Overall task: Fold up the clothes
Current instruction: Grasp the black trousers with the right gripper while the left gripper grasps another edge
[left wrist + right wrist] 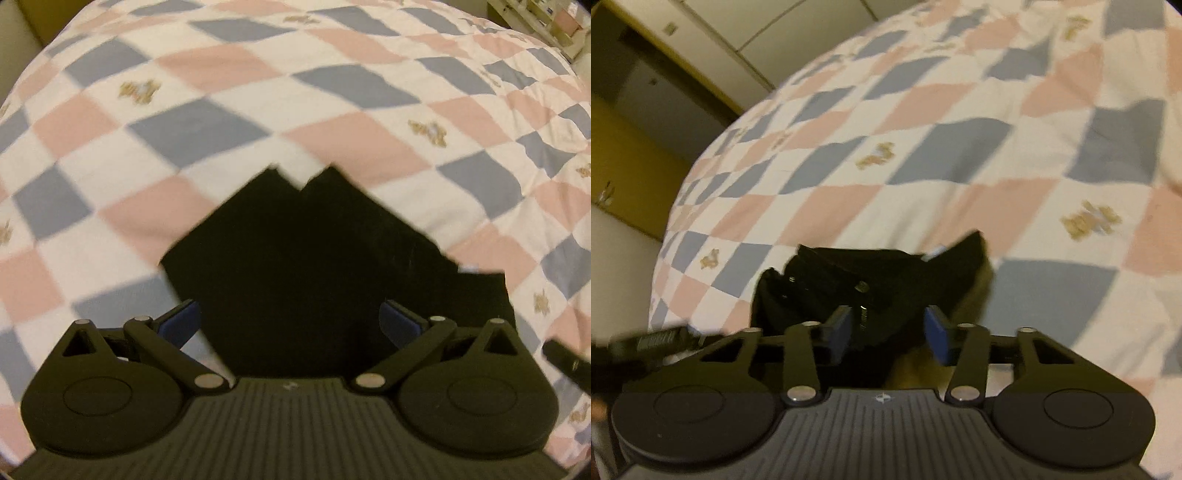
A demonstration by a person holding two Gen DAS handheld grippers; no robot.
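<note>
Checkered pink/blue/white bedspread [295, 92] is filling both views. Only right wrist view is showing wardrobe doors [713, 40], upper left. Black garment [314, 258] is lying center-bottom, bunched in right view. Left gripper [290, 325] jaws are standing wide apart over it; right gripper [886, 332] is half-closed, grip can't tell.

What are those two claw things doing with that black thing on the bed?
A person is folding clothes on a bed covered by a pink, blue and white checked quilt, using a two-finger gripper in each hand. A black cloth garment lies flat on the quilt. The left gripper hangs over it with its blue-padded fingers wide apart, holding nothing. The right gripper has bunched black cloth between its fingers, which are only partly apart; whether they are pinching it yet is hard to tell.
</note>
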